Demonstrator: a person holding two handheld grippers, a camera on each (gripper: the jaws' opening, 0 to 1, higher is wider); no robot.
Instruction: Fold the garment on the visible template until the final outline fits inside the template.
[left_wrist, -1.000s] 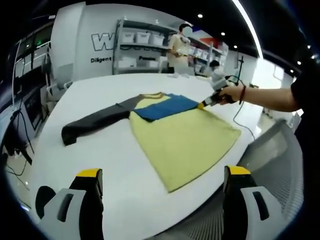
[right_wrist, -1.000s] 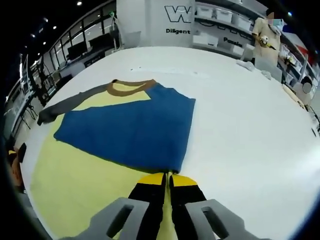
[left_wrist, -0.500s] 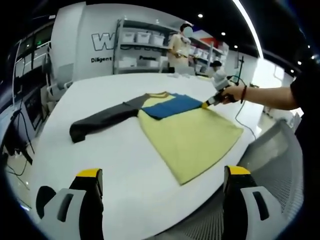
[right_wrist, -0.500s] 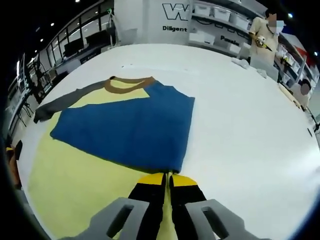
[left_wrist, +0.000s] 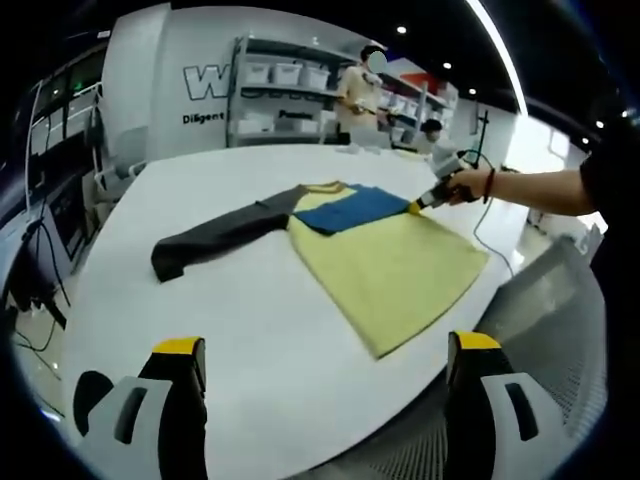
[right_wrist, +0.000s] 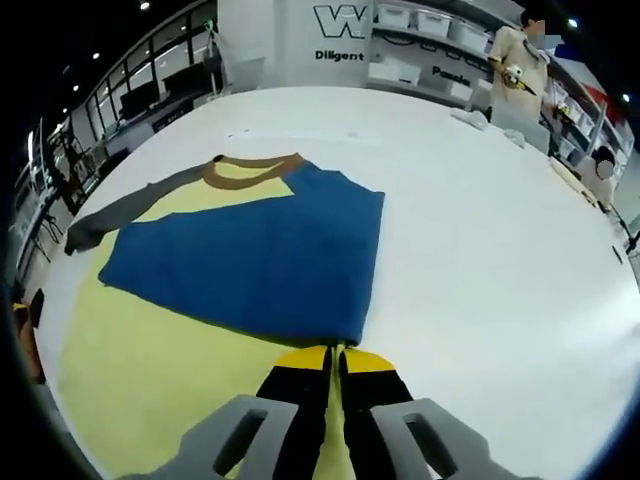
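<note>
A long-sleeved garment (left_wrist: 390, 262) lies on the white table (left_wrist: 250, 330): yellow body, brown collar, a blue sleeve (right_wrist: 260, 260) folded across the chest and a dark grey sleeve (left_wrist: 215, 235) stretched out to the left. My right gripper (right_wrist: 334, 352) is shut on the garment's edge at the corner of the blue sleeve; it shows in the left gripper view as the right gripper (left_wrist: 418, 205), held by a hand. My left gripper (left_wrist: 320, 350) stands open above the table's near edge, well short of the garment, with nothing between its jaws.
Shelving with white bins (left_wrist: 290, 85) stands behind the table, and a person (left_wrist: 360, 95) is by it. White table surface (right_wrist: 500, 250) stretches to the right of the garment. A small pale item (right_wrist: 478, 118) lies at the table's far side.
The garment has slid to the right and away across the table, drawn by my shut right gripper. The left gripper has stayed in place, still open.
</note>
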